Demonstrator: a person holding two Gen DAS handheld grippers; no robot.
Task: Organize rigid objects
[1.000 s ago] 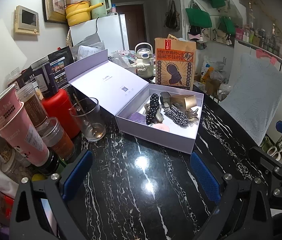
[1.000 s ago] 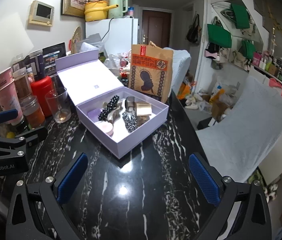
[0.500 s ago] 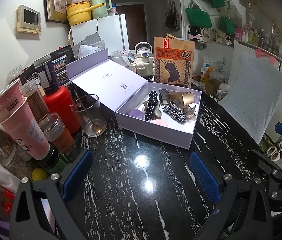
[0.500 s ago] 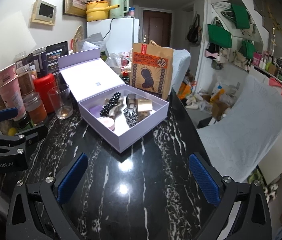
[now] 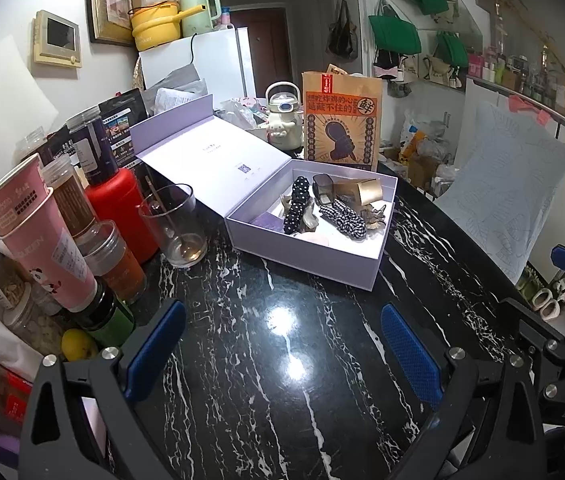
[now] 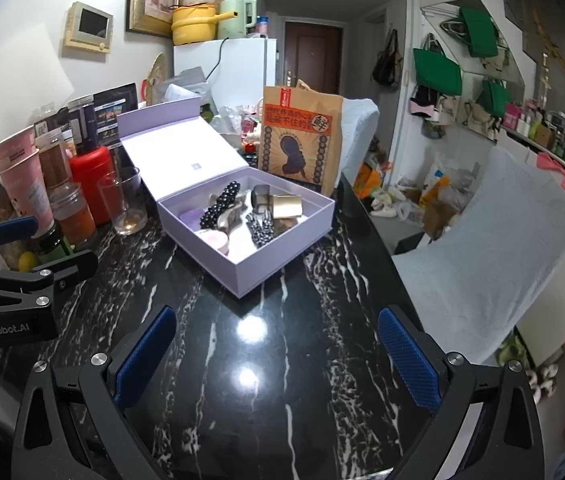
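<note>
A: Where are the hair clips?
B: In the open lavender gift box (image 6: 242,236) on the black marble counter (image 6: 282,360), lid (image 6: 180,160) folded back, presumably to allow reaching in.
A: And the grippers?
B: The left gripper (image 5: 282,356) and the right gripper (image 6: 278,356) are both spread wide and empty, hovering over bare counter short of the box, probably lined up for a reach.

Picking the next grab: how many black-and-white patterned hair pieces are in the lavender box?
2: a dotted clip mid-box, and a checkered scrunchie to its right. More may be hidden beneath.
</note>
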